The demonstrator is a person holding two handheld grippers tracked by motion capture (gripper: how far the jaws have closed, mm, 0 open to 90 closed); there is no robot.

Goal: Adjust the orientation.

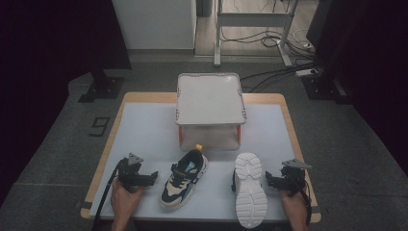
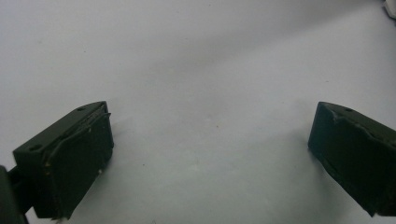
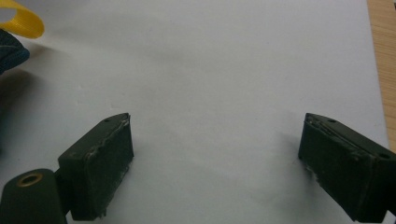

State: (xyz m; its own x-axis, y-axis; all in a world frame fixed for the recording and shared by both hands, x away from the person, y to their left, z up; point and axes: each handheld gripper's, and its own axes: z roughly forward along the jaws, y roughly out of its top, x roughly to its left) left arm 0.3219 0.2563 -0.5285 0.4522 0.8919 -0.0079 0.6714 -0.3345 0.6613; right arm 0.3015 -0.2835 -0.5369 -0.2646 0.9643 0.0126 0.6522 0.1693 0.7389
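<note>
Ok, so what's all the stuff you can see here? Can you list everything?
Upright shoe: one, navy, cream and black with a yellow heel loop, front middle of the mat.
Sole-up shoe: one, white sole showing, right of the first shoe.
Rack: one, white top, red legs, back of the mat.
Mat: one, white, covering the table.
Table: one, wooden edge.
Left tool: one, black, open, front left.
Right tool: one, black, open, front right.
Hands: two, holding the tools.

A wooden-edged surface (image 1: 288, 111) is carrying a white mat (image 1: 144, 139) over most of its top. A white raised tray stand (image 1: 210, 98) is sitting at 12 o'clock, an upright navy-and-cream sneaker (image 1: 184, 178) is lying toward 7 o'clock, and a sole-up white shoe (image 1: 249, 188) is lying toward 5 o'clock.
</note>
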